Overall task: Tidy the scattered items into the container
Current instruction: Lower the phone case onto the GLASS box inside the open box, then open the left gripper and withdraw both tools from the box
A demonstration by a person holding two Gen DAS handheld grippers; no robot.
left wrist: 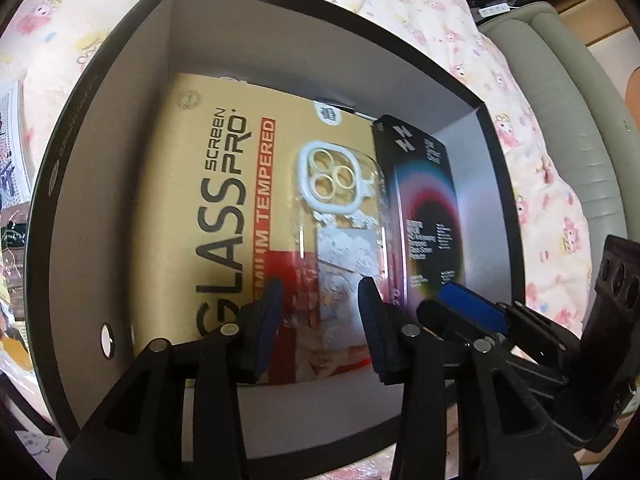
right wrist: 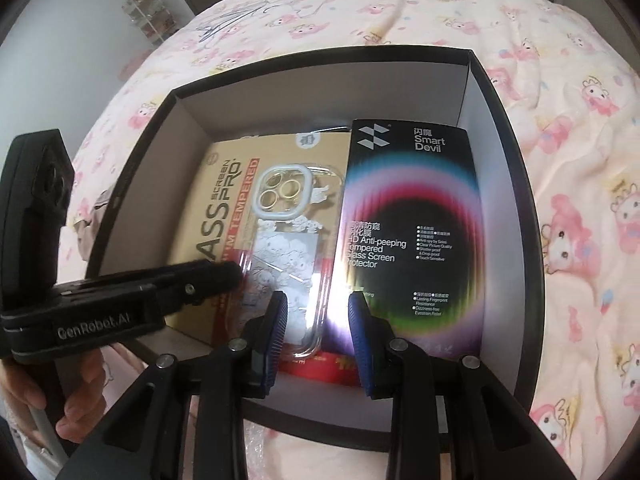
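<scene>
Black card forms the box (right wrist: 500, 128), white inside, sitting on a pink cartoon-print sheet (right wrist: 400, 8). Three things lie in it. A tan pack (left wrist: 192, 184) printed "GLASS SCREEN PRO" lies flat on the floor of the box. A clear phone case (right wrist: 288, 232) with a white camera ring lies on top of the pack, toward its right side. A black pack (right wrist: 412, 232) marked "Smart Devil", with a rainbow ring on its face, sits on the right of the box, its left edge just beside the case; in the left wrist view it looks tilted up on that edge, though the blur there makes this uncertain.

The left gripper (left wrist: 320, 320) hangs over the near end of the case with its blue pads (left wrist: 268, 320) apart and nothing pressed between them; it is released. The right gripper (right wrist: 318, 336) hovers over the near edge of the box, where the case and the black pack meet, its pads (right wrist: 360, 332) also apart with nothing clamped. In the right wrist view the left gripper reaches in from the left, with a hand (right wrist: 44, 400) on its handle.
</scene>
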